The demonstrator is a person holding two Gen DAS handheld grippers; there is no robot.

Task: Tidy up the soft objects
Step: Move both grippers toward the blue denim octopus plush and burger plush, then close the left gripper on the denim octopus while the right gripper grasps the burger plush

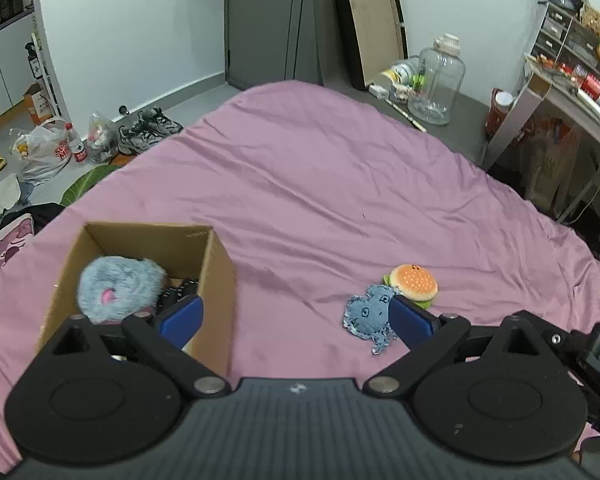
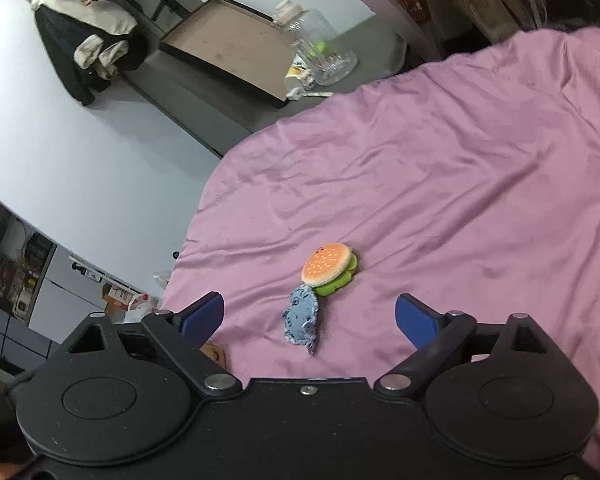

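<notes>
The left tool (image 1: 296,318) has its two blue pads wide apart and holds nothing; its left pad (image 1: 182,316) is in front of the near right corner of a cardboard box (image 1: 216,276), and its right pad (image 1: 410,320) covers the right edge of a small blue denim toy (image 1: 366,314). The box stands open on the pink bed sheet (image 1: 320,184) at about 10 o'clock from this tool. Inside it, at the left side, is a fluffy grey plush (image 1: 118,286) with a small pink spot, blurred in the picture, and beside it something dark that I cannot identify. At about 2 o'clock from the left tool the denim toy lies flat on the sheet, and a burger plush (image 1: 414,282) with an orange bun and green leaf touches its far right side. The right tool (image 2: 310,320) is also spread open and empty, above the sheet (image 2: 440,184). Between its pads, at 12 o'clock, lies the same denim toy (image 2: 302,316), and just behind it, touching it, the burger plush (image 2: 330,266). Further out in the left view, a clear plastic jug (image 1: 436,80) stands past the far edge of the bed at 1 o'clock, and a pair of shoes (image 1: 148,130) and a plastic bag (image 1: 44,152) are on the floor at 10 o'clock.
</notes>
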